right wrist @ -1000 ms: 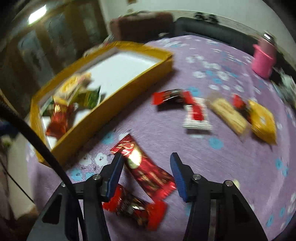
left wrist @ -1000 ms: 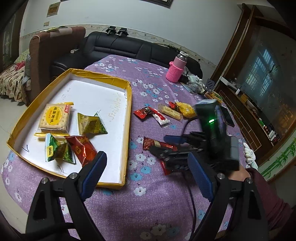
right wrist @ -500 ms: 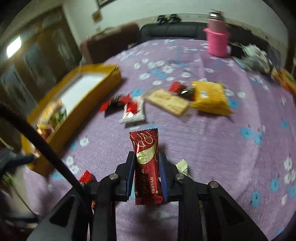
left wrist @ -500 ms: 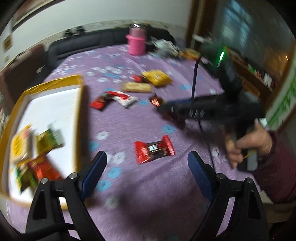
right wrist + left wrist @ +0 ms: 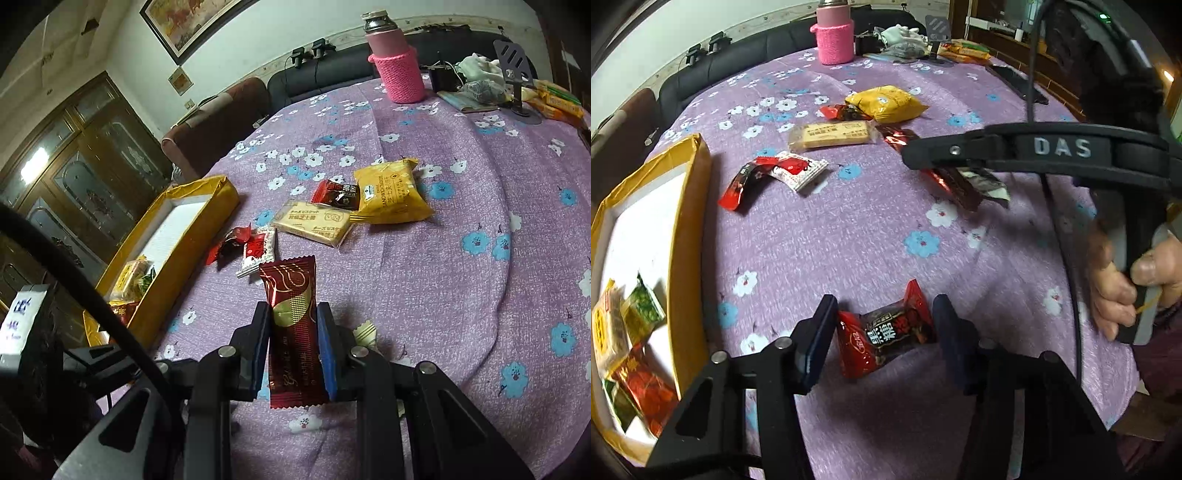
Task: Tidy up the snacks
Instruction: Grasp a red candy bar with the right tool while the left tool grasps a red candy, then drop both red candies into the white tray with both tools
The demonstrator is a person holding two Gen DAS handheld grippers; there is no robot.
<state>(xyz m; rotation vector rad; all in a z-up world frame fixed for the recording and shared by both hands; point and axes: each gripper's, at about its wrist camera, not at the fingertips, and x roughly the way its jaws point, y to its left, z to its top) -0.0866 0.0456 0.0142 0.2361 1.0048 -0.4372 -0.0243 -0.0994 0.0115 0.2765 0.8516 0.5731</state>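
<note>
Right wrist: fingers (image 5: 327,343) clamp glossy foil bar (image 5: 293,332).

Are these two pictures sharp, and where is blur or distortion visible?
Left wrist view: mostly sharp, the red candy between the left gripper fingers is readable; the person's hand is blurred; strong fisheye bending. Right wrist view: sharp, the dark red wafer bar clear in the right gripper; dark corners.
</note>
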